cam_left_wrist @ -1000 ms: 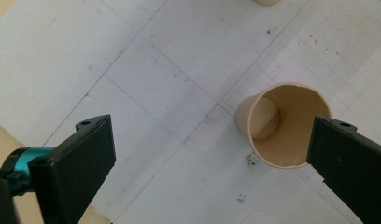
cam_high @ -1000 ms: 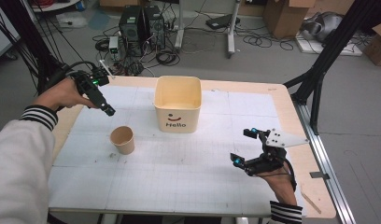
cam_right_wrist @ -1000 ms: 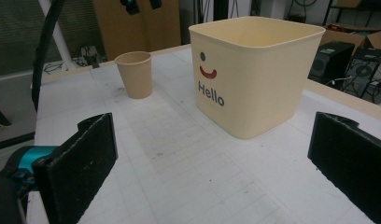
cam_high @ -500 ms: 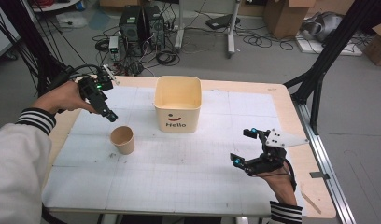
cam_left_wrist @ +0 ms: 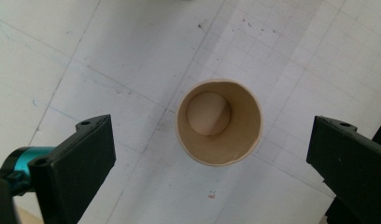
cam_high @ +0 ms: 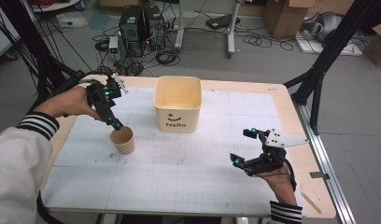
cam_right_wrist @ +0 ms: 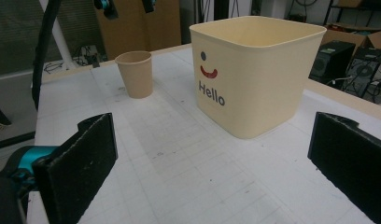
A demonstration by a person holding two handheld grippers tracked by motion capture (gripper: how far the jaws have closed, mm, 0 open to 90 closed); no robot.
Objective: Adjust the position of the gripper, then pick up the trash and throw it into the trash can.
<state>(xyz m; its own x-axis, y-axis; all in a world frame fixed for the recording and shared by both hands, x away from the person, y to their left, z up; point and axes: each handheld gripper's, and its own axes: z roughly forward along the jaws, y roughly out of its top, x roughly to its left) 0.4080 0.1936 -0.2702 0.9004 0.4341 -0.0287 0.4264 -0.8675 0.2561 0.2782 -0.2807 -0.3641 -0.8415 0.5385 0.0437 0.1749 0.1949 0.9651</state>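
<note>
The left hand-held gripper (cam_high: 115, 122), jaws spread wide, hangs directly above the small tan paper cup (cam_high: 123, 140) standing upright at centre left of the high view. The right hand-held gripper (cam_high: 244, 149), jaws apart, sits lower right.

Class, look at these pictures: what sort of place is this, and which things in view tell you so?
Probably a robotics lab or workshop. Computer towers and loose cables lie on the floor behind a gridded work table with a black frame, and cardboard boxes stand at the back.
</note>
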